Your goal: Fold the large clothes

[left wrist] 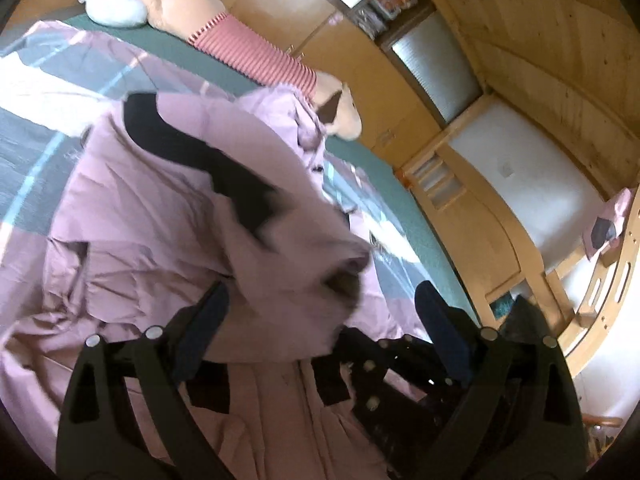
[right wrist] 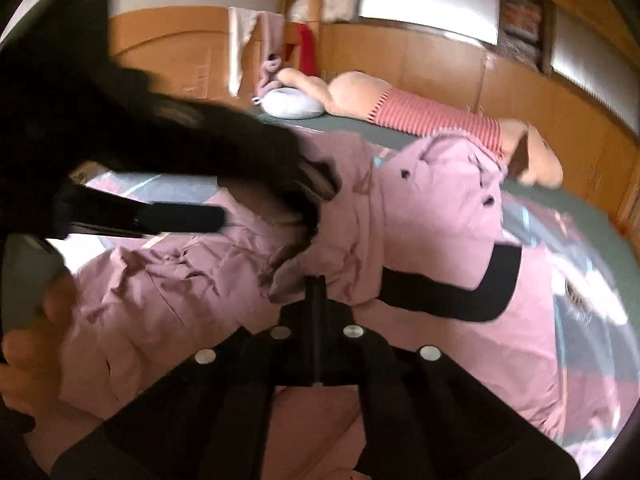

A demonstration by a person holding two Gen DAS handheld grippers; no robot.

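Left tongs: two black fingers spread wide, a blurred fold of the large pink garment with black bands lying across the gap between them; the pads do not press on it. Right tongs: black fingers closed flat together into a single narrow blade, tip touching a bunched edge of the same garment; whether any cloth is pinched between them cannot be told.

Garment spread, rumpled, over the bed with a green sheet, on top of a grey, white and pink patterned cover. Two dark buttons show on the upper panel in the right wrist view; a curved black band crosses the lower right part.

In the right wrist view the left tongs reach in from the left, motion-blurred, above the garment. A hand at the left edge.

At the far side of the bed: a long peach plush toy in a red-and-white striped top, lying along the edge, and a white round cushion just beside its end. Wooden cupboards behind the bed.
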